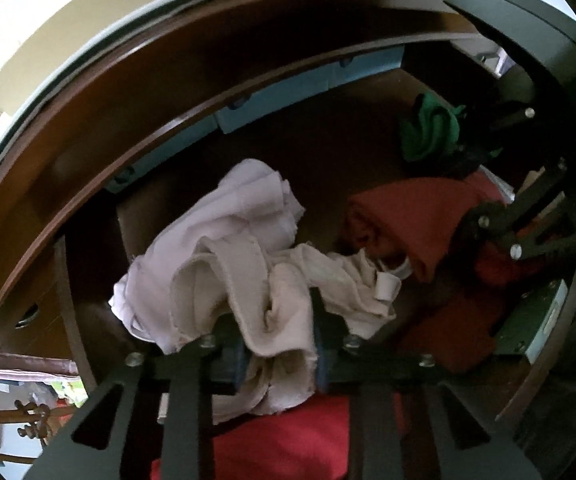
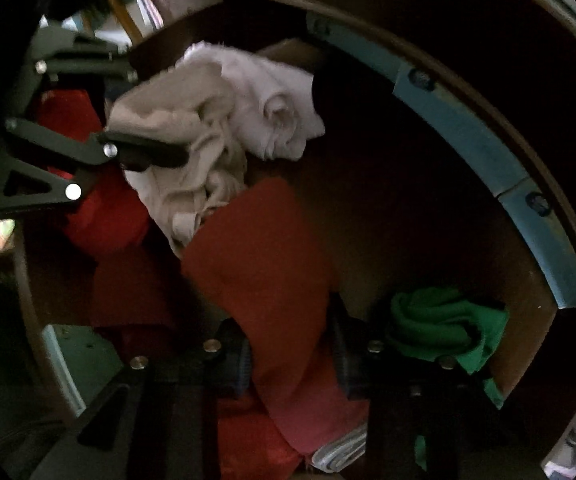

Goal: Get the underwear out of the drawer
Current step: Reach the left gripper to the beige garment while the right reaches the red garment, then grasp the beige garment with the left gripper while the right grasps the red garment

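I look down into an open wooden drawer [image 1: 328, 148] that holds crumpled underwear. A beige and white bundle [image 1: 223, 248] lies in the middle, and my left gripper [image 1: 280, 360] is shut on its beige fold, which bulges between the pads. In the right wrist view my right gripper [image 2: 292, 360] is shut on a dark red piece [image 2: 263, 248] that runs up between its fingers. The same red piece [image 1: 408, 216] shows at the right of the left wrist view, under the right gripper's linkage [image 1: 500, 224]. The left gripper's finger [image 2: 155, 152] lies across the beige bundle [image 2: 191, 148].
A green garment [image 2: 444, 324] is bunched in the drawer's far corner, also visible as green cloth [image 1: 428, 132]. A pale blue strip [image 2: 468, 128] runs along the drawer's inner wall. Brighter red fabric [image 1: 288, 440] lies under the left gripper. Bare drawer floor [image 2: 408, 220] shows between the piles.
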Action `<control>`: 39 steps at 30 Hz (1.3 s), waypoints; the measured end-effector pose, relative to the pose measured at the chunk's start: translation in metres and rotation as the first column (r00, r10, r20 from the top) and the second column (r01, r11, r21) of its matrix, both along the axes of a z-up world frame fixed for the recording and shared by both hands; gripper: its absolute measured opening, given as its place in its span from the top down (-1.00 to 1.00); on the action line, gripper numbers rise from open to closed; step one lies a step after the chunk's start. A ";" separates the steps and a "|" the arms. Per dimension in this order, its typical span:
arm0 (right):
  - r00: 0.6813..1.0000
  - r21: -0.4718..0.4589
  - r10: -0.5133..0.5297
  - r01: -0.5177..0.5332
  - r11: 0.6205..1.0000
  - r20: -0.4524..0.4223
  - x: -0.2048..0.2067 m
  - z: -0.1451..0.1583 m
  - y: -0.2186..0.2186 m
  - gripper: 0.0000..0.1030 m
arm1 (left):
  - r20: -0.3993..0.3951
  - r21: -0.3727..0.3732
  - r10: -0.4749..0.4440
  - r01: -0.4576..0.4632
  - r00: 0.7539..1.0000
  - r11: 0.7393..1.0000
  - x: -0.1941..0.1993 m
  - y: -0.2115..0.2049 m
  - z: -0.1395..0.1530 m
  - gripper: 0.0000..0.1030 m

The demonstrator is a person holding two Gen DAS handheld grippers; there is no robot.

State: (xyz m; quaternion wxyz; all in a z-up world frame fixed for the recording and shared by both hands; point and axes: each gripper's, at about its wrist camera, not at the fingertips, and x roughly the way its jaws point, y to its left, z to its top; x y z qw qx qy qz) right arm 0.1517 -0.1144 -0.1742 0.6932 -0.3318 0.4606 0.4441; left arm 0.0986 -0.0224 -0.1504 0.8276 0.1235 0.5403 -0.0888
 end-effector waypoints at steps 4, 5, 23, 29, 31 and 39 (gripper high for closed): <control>1.000 0.058 0.001 -0.002 0.998 0.017 -0.001 0.010 -0.007 0.35 | 0.039 -0.032 0.016 -0.014 0.999 0.999 -0.005 0.006 0.006 0.73; 0.999 0.062 0.000 -0.002 0.998 0.035 -0.004 0.011 -0.007 0.35 | 0.050 -0.043 0.018 -0.016 0.999 0.999 -0.006 0.007 0.007 0.74; 0.999 0.182 -0.029 0.022 0.983 0.039 0.001 0.038 -0.044 0.35 | 0.220 -0.095 0.043 -0.022 0.975 0.995 -0.040 0.025 0.035 0.76; 0.999 0.252 -0.034 0.025 0.967 0.031 0.006 0.050 -0.053 0.35 | 0.242 -0.088 0.029 -0.008 0.970 0.996 -0.045 0.024 0.039 0.76; 0.999 0.268 -0.032 0.022 0.963 0.031 0.007 0.055 -0.060 0.35 | 0.254 -0.096 0.032 -0.008 0.967 0.995 -0.045 0.024 0.039 0.76; 0.999 0.326 -0.038 0.028 0.945 0.022 0.009 0.059 -0.061 0.35 | 0.298 -0.107 0.030 0.003 0.954 0.994 -0.056 0.027 0.042 0.77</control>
